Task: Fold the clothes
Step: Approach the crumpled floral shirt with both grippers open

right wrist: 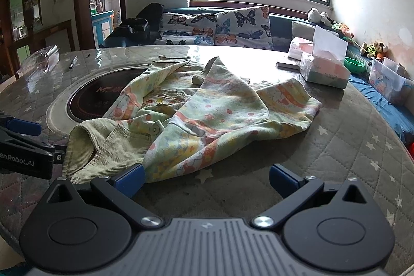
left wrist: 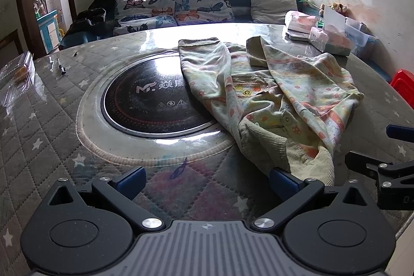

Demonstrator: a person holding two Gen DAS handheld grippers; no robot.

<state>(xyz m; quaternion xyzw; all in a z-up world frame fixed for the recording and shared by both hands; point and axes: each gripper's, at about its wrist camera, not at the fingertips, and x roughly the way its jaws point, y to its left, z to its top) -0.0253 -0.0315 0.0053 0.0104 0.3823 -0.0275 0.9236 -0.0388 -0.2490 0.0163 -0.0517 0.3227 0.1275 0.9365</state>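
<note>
Two open tongs sit at the near edge of a crumpled, pale green child's garment with orange and yellow cartoon print and a ribbed corduroy hem (right wrist: 207, 118), which lies in a loose heap on the round quilted star-patterned surface under clear film (left wrist: 46, 126), partly draped over the black circular cooktop inset (left wrist: 150, 100). My worry is the bunched layers: if I close on the hem as it lies, I judge I could pinch two thicknesses together and drag the whole heap instead of spreading it, and the slick film may let the cloth slide. The sleeve over the cooktop rim could also snag or trail as I lift. My left tongs (left wrist: 207, 179) are spread wide and hold nothing, the right-hand blue pad just touching the ribbed hem. My right tongs (right wrist: 207, 179) are equally wide and empty, the left-hand blue pad against the printed edge. The pink tissue box (right wrist: 324, 70) stands well apart from the garment.
</note>
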